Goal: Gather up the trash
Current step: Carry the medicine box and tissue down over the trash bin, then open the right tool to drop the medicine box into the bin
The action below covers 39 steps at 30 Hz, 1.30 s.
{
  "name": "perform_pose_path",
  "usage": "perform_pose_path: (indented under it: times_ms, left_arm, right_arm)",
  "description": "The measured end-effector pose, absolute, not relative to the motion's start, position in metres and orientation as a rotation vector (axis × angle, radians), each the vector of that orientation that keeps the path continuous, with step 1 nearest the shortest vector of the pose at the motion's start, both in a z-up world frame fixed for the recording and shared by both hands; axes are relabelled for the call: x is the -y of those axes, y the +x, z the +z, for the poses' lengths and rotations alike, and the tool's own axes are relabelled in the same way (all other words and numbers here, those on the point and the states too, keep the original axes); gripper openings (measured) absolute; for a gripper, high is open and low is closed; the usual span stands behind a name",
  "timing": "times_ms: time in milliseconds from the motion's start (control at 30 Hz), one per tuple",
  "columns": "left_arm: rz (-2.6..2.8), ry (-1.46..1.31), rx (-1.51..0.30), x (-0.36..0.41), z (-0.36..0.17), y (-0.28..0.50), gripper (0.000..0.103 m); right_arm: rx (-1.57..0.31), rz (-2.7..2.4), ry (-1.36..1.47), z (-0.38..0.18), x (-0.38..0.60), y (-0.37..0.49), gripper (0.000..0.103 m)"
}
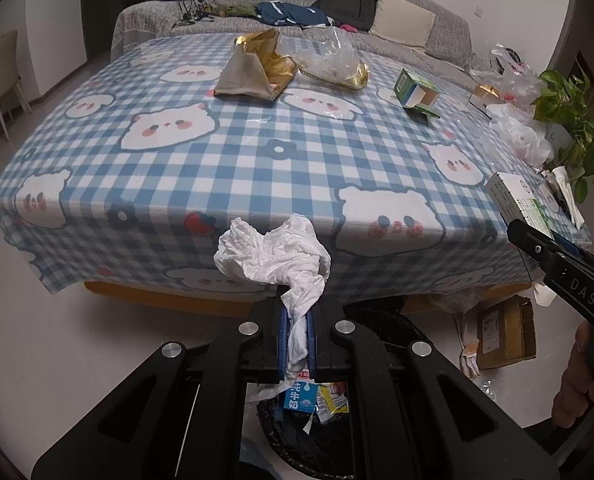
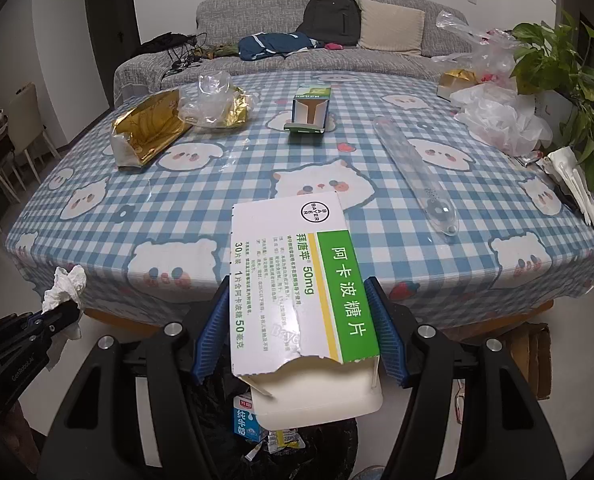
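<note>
One crumpled tissue (image 1: 271, 254) is sitting pinched in the left gripper (image 1: 297, 344); one torn medicine box (image 2: 301, 280) is being clamped by the right gripper (image 2: 297, 332). Both are hanging past the table edge (image 2: 137, 316), over one bin (image 2: 321, 444) directly below them.

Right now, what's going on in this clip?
A person is clearing rubbish off a checked tablecloth with a handheld gripper in each hand. The left gripper is shut on a crumpled white tissue; the right gripper is closed on a torn medicine box. Both hang above a black-lined bin that already holds a milk carton. Gold wrappers, a small green box and plastic bags remain on the table.
</note>
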<state>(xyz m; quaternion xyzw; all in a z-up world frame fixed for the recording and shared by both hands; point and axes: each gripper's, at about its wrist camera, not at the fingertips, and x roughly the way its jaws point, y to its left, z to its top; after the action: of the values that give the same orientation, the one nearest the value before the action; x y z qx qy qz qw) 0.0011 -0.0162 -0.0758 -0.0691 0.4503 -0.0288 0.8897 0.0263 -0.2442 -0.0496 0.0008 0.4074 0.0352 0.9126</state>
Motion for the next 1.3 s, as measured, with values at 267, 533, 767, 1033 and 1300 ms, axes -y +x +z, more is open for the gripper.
perform_pose_path:
  times_ms: [267, 533, 767, 1033, 1300]
  left_arm:
    - [-0.070, -0.149, -0.937, 0.018, -0.086, -0.023, 0.006]
    - [-0.070, -0.141, -0.931, 0.021, -0.103, -0.047, 0.006]
    - [-0.081, -0.141, -0.948, 0.028, -0.132, -0.058, 0.006]
    - [-0.065, -0.136, -0.985, 0.032, -0.171, -0.055, 0.006]
    - [-0.044, -0.129, -1.000, 0.028, -0.202, -0.048, 0.006]
  right_arm:
    - [-0.839, 0.083, -0.004, -0.062, 0.242, -0.003, 0.061]
    - [-0.857, 0.100, 0.004, -0.081, 0.240, -0.029, 0.061]
    - [-0.890, 0.117, -0.028, -0.110, 0.231, -0.045, 0.061]
    - [-0.956, 0.114, -0.029, -0.149, 0.226, -0.048, 0.061]
    - [-1.012, 0.117, -0.033, -0.186, 0.219, -0.045, 0.062]
